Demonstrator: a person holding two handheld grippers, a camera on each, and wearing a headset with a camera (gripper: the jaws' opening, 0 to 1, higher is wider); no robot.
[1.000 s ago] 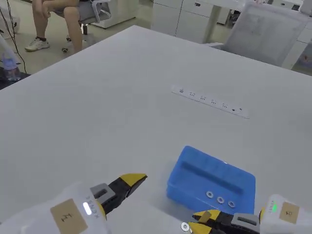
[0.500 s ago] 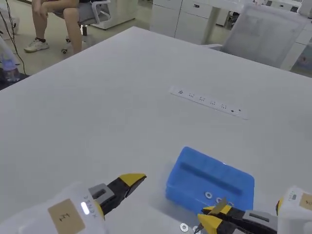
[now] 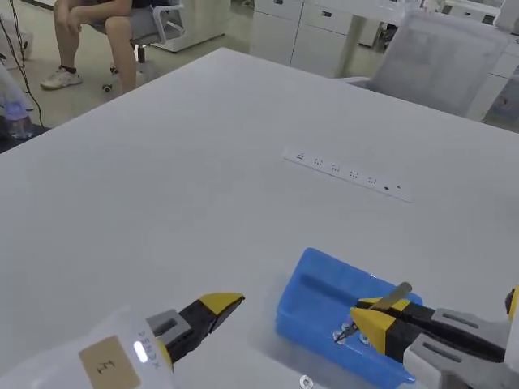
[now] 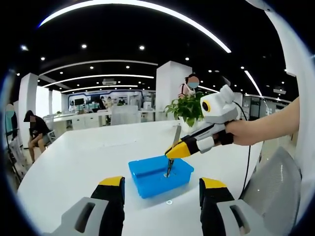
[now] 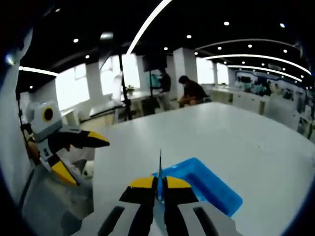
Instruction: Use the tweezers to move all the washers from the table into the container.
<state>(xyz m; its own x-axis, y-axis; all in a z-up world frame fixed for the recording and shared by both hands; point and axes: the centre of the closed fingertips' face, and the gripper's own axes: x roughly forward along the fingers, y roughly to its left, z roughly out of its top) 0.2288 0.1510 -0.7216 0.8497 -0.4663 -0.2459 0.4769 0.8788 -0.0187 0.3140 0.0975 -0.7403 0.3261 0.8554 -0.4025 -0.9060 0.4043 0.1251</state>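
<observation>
Careful: the thin tweezers [image 3: 395,293] could swivel in your right gripper [image 3: 366,321], clamped on them above the container [image 3: 323,279]; left gripper [image 3: 228,302] sits near-left, jaws apart.

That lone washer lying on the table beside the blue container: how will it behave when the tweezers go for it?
The washer lies flat on the smooth white table, so it will probably skate rather than lift. It looks small and thin, likely light, so the narrow tweezers could flick it away.
</observation>
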